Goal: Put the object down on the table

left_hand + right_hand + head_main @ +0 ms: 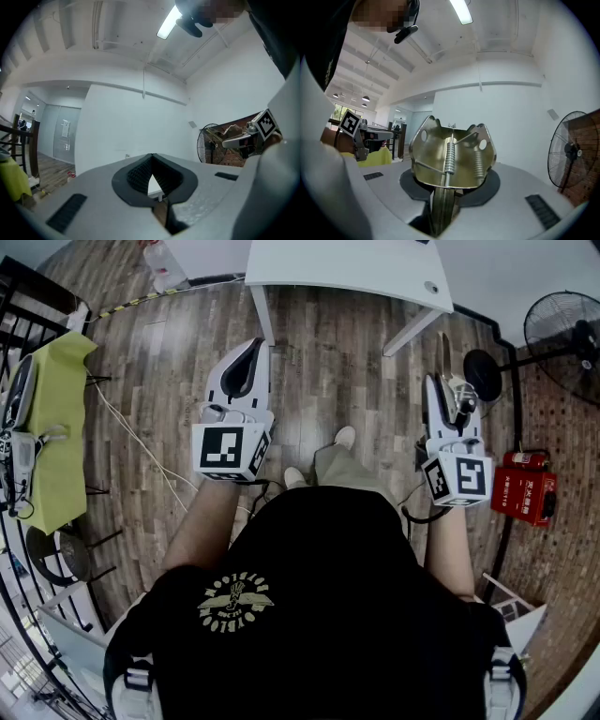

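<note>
The white table (pixel 347 268) stands ahead of the person across a stretch of wooden floor (pixel 319 362), and its visible top holds nothing of the task, so the putting-down has not yet begun. Both grippers are held level in front of the body, well short of the table edge. The right gripper (pixel 448 390) carries the object, a metal spring clip (pixel 452 157). Its fingers pinch the clip's narrow lower end, and the wide brass-coloured mouth and coil spring stand up above them in the air. The left gripper (pixel 249 354) holds nothing, its fingers pressed together at the tips with only a small gap behind them. By my reading, the whole job remains: carry the clip over the table, lower it until it rests there, then let the fingers part. As for writing, the black shirt (pixel 309 615) bears a round yellowish emblem with lettering around it, too small to read. The red box (pixel 525 486) by the brick wall shows white characters I cannot make out. The marker cubes (pixel 230 451) show only black-and-white squares, no words.
</note>
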Tool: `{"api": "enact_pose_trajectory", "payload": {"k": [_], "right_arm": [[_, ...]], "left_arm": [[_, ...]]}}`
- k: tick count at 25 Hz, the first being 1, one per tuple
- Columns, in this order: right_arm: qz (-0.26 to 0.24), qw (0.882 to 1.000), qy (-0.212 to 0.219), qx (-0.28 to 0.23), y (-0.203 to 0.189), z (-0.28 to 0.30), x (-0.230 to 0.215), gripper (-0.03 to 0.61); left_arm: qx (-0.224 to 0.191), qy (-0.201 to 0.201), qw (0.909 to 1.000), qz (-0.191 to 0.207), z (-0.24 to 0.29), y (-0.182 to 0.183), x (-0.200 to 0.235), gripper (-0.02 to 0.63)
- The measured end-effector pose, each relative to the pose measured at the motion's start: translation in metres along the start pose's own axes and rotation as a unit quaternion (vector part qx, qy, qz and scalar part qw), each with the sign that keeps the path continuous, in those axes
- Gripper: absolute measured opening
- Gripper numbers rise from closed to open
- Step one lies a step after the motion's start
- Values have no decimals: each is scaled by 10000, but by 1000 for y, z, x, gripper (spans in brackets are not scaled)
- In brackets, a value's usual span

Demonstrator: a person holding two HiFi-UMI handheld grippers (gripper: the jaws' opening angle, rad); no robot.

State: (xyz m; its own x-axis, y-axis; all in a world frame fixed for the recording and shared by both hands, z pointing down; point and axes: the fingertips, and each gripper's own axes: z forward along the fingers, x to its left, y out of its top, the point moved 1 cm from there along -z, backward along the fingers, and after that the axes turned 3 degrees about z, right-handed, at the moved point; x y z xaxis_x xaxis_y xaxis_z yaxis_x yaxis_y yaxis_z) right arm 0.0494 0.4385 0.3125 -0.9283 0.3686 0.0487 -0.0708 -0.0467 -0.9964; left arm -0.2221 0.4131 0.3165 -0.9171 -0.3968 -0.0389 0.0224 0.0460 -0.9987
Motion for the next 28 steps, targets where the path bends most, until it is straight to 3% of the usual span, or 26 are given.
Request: {"api": "enact_pose_trajectory", "payload": {"k": [14, 28], "right_arm": [[35, 10000, -4, -87, 2, 36, -53, 104], [251, 9994, 70, 224, -29, 82, -105, 103]], "left_arm": [[-111, -108, 9999, -46, 57, 6, -7, 6], [350, -33, 9992, -173, 124, -41, -13, 6]]}}
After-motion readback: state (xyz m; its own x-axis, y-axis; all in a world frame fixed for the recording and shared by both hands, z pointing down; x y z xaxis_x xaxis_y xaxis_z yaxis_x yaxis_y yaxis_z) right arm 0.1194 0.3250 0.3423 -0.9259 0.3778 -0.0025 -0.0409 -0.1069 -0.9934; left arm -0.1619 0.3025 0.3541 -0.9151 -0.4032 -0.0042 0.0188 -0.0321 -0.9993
